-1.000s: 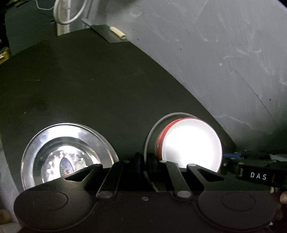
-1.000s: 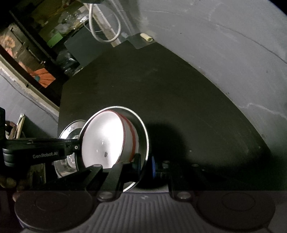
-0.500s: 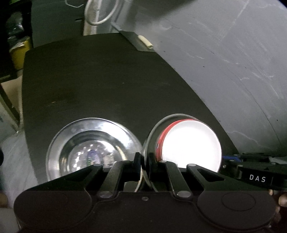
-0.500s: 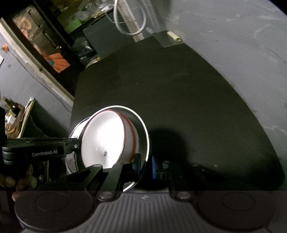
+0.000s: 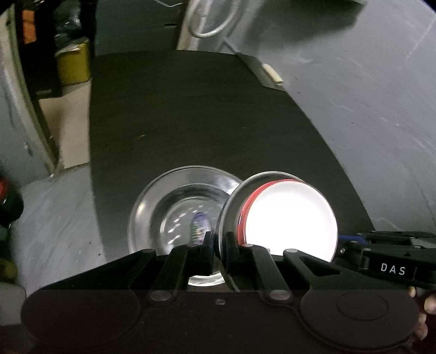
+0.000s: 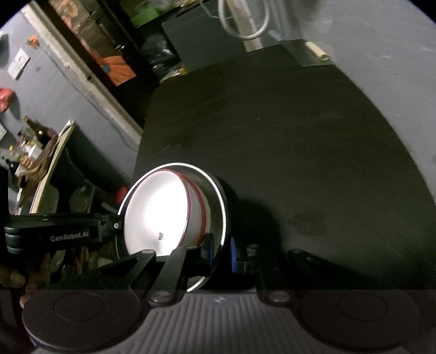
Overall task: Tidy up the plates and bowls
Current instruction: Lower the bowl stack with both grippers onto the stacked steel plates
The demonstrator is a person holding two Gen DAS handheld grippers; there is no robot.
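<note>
Black tabletop (image 5: pixel 190 114): both grippers (image 5: pixel 218 246) (image 6: pixel 222 252) pinching steel-rimmed white bowl with red band (image 5: pixel 288 217), now overlapping shiny steel plate (image 5: pixel 174 196) at 9 o'clock; stacking imminent.

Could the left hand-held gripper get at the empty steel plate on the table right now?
Probably not: the left hand-held gripper is shut on the bowl, so it must release that before taking the steel plate.

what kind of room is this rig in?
Probably a storeroom or workshop, not a kitchen: bare grey wall, black table, cluttered dark shelves, a looped cable. Both grippers clamp a steel bowl.
</note>
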